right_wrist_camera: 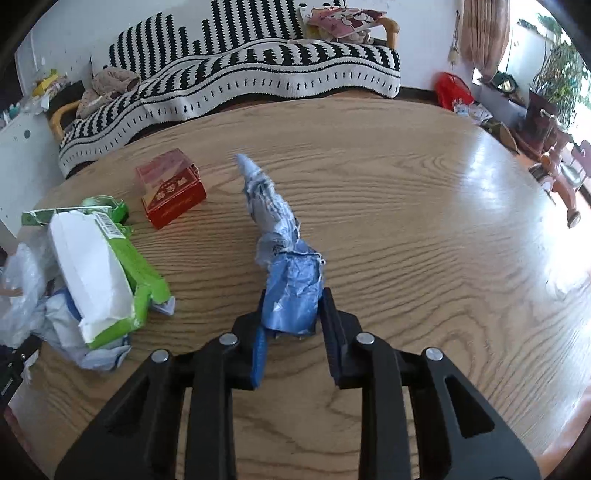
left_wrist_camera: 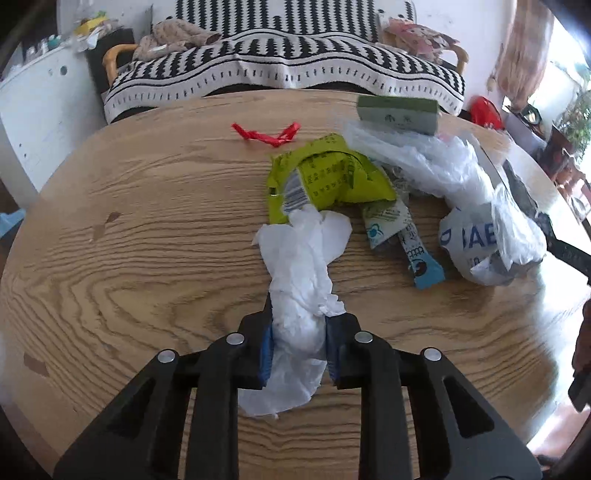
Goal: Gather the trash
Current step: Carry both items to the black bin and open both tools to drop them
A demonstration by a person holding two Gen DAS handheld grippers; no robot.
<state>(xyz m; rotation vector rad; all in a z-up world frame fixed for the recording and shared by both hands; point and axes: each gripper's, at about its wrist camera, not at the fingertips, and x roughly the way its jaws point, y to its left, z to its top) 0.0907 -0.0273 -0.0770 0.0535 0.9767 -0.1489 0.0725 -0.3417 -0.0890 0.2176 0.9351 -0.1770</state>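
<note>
My left gripper [left_wrist_camera: 298, 317] is shut on a crumpled white tissue [left_wrist_camera: 301, 266] over the wooden table [left_wrist_camera: 147, 221]. Beyond it lie a yellow-green wrapper [left_wrist_camera: 328, 177], a blue and white wrapper [left_wrist_camera: 417, 254], clear plastic bags [left_wrist_camera: 443, 166], a white printed bag [left_wrist_camera: 480, 243], a green box [left_wrist_camera: 399, 110] and a red twist of plastic [left_wrist_camera: 266, 134]. My right gripper [right_wrist_camera: 293, 306] is shut on a crumpled blue wrapper [right_wrist_camera: 288, 280]. To its left lie a red box [right_wrist_camera: 171, 192], a green and white tissue pack [right_wrist_camera: 99, 273] and plastic bags [right_wrist_camera: 26, 288].
A sofa with a black and white striped blanket [left_wrist_camera: 280, 70] stands behind the table. A white cabinet [left_wrist_camera: 37, 110] is at the left. A red bag [right_wrist_camera: 452, 90] and clutter lie on the floor at the right, near a curtain [right_wrist_camera: 484, 33].
</note>
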